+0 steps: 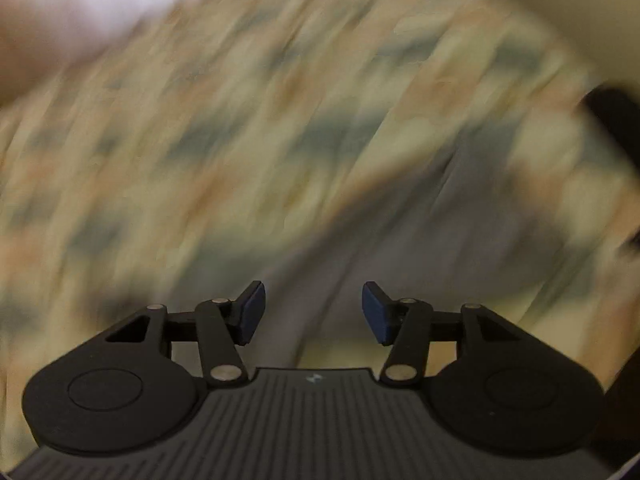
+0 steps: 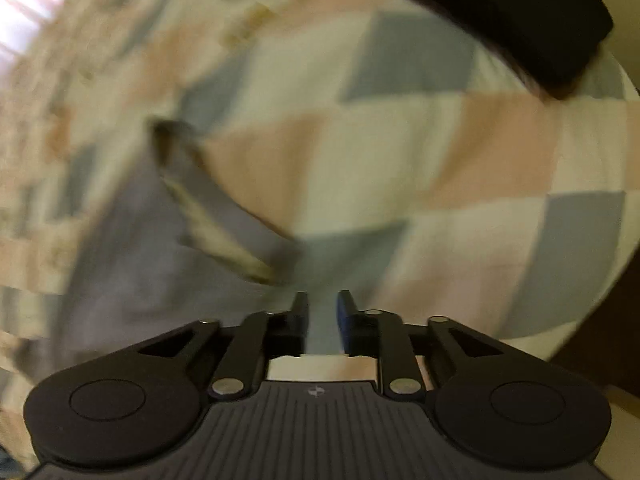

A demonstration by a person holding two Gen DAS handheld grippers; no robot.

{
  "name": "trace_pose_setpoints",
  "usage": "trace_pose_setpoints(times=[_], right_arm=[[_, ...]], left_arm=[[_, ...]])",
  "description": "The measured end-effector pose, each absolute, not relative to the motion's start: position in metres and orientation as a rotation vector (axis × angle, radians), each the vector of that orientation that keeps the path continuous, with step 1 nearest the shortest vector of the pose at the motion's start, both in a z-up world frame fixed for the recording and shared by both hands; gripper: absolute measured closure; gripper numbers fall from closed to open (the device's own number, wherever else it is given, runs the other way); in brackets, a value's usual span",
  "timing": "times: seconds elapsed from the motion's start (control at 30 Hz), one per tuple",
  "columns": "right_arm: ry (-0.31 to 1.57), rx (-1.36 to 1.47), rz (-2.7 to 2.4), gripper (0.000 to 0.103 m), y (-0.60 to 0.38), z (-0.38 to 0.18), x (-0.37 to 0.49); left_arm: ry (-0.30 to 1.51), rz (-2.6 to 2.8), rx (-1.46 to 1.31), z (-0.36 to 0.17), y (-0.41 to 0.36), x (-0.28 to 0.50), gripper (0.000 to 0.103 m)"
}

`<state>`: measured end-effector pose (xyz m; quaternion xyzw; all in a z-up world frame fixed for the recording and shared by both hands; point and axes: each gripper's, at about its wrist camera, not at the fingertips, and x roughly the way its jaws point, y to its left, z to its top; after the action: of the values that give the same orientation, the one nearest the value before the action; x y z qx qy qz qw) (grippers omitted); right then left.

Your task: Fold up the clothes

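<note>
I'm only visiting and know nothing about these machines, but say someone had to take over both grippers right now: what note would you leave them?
Left gripper: jaws apart, nothing between them, pointing down at the checked bedcover.
Right gripper: jaws narrowly apart, nothing held.
Grey garment: lies on the checked cover, left of the right gripper, one edge turned over; in the left view a grey strip runs ahead of the jaws.
A dark item lies at the far edge.
Done: too blurred to judge how far the folding has got.
Left: regrip the grey garment and finish folding.
</note>
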<state>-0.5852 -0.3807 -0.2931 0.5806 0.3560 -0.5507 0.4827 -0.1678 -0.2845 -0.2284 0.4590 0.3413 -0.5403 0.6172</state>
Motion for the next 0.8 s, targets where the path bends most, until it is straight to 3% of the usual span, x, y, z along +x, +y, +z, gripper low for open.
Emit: trace_pose_setpoints(times=[0.13,0.27,0.4,0.43,0.47,0.53,0.67,0.8], right_arm=[[0.996,1.053,-1.153,0.046,-0.39,-0.292,-0.535],[1.03,0.821,-1.008,0.042,-0.397,-0.299,-0.464],[1.03,0.706,-0.935,0.037,-0.383,-0.313,-0.404],[1.036,0.702,-0.927,0.037,-0.378,-0.318,-0.392],[1.04,0.708,-0.921,0.037,-0.372,-0.323,-0.38],[1.049,0.724,-0.923,0.037,-0.358,-0.331,-0.361],[1.079,0.751,-0.97,0.037,-0.34,-0.341,-0.337],[1.034,0.809,-1.066,0.038,-0.345,-0.335,-0.333]], left_arm=[[0.794,-0.934,1.223,-0.286,-0.198,-0.124,0.053],[0.756,-0.842,1.212,-0.311,-0.158,-0.097,0.035],[0.722,-0.837,1.229,-0.353,-0.165,-0.084,0.035],[0.718,-0.844,1.238,-0.362,-0.162,-0.079,0.041],[0.718,-0.864,1.237,-0.367,-0.162,-0.072,0.064],[0.726,-0.936,1.207,-0.367,-0.161,-0.059,0.092],[0.572,-1.05,1.139,-0.304,-0.189,-0.027,0.093],[0.282,-1.115,1.036,-0.218,-0.271,0.03,0.093]])
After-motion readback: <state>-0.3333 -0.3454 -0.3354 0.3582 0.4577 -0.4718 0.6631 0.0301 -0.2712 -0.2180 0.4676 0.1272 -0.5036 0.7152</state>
